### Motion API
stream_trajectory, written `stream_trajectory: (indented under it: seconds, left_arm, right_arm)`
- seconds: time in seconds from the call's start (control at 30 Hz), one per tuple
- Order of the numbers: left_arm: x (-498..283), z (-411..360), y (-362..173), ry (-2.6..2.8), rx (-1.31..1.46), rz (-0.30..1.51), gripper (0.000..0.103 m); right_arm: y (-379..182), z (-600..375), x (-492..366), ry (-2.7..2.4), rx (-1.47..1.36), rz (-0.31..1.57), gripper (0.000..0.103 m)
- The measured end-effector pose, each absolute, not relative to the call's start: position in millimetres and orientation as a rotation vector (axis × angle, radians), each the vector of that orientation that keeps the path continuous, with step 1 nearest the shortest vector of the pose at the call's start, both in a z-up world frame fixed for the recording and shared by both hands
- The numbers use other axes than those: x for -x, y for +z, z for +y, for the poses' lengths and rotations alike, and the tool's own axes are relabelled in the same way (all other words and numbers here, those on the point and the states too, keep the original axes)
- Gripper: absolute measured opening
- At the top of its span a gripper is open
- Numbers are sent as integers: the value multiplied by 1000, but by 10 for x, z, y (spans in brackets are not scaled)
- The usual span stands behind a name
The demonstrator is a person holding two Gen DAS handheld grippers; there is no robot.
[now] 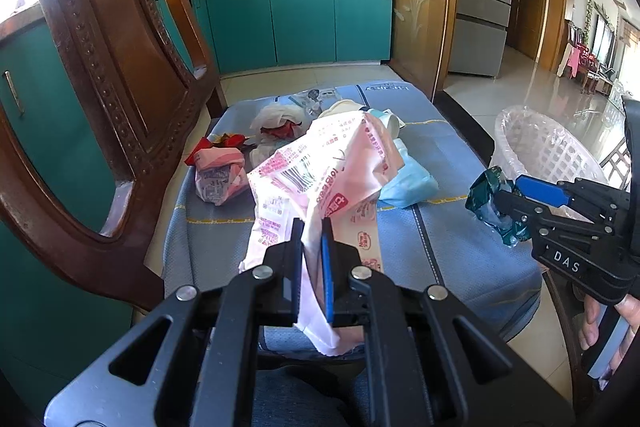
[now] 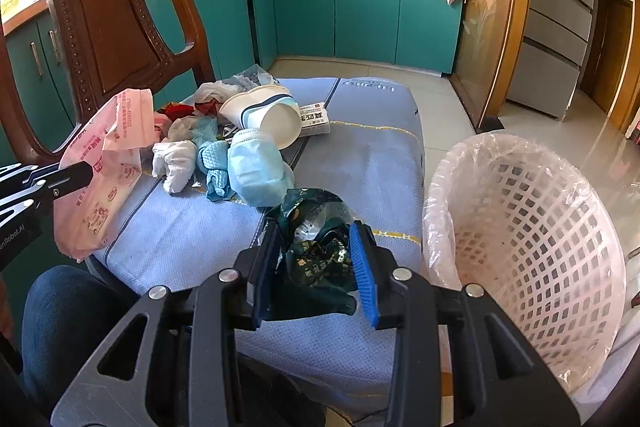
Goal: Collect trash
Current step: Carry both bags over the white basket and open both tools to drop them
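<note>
Step in hand: carry-off; left tongs (image 1: 311,227) clamped on pink-printed white plastic wrapper (image 1: 320,167), right tongs (image 2: 316,263) clamped on crumpled dark-green foil packet (image 2: 316,251). Next, likely: both over the white lattice plastic basket (image 2: 560,227) beside the blue-cushioned seat's (image 2: 360,167) right edge, then release.

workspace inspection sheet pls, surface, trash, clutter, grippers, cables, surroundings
surface: blue cushion on a wooden chair
job's things: pink wrapper, green wrapper, blue mask, paper cup, lined white basket
clutter: tissues, red scraps and a small box at the cushion's far end
grippers: left gripper shut on pink wrapper; right gripper shut on green wrapper
cables: nothing seen
surroundings: teal cabinets, stove pots, fridge
</note>
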State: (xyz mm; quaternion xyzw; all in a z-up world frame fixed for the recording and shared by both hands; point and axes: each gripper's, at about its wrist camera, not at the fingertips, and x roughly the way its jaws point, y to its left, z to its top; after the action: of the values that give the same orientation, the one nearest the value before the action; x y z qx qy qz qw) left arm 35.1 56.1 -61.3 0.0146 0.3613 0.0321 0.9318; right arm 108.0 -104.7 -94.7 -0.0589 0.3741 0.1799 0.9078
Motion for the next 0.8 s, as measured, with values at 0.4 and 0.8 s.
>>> stream_trajectory:
  seconds: [0.4, 0.8]
  left_arm:
    - [-445, 412, -508, 29, -24, 709, 10]
    - [-803, -416, -364, -246, -44, 689, 10]
  right_arm:
    - [-564, -1607, -1138, 266, 49, 666, 36]
    - [-728, -2759, -1180, 76, -67, 708, 36]
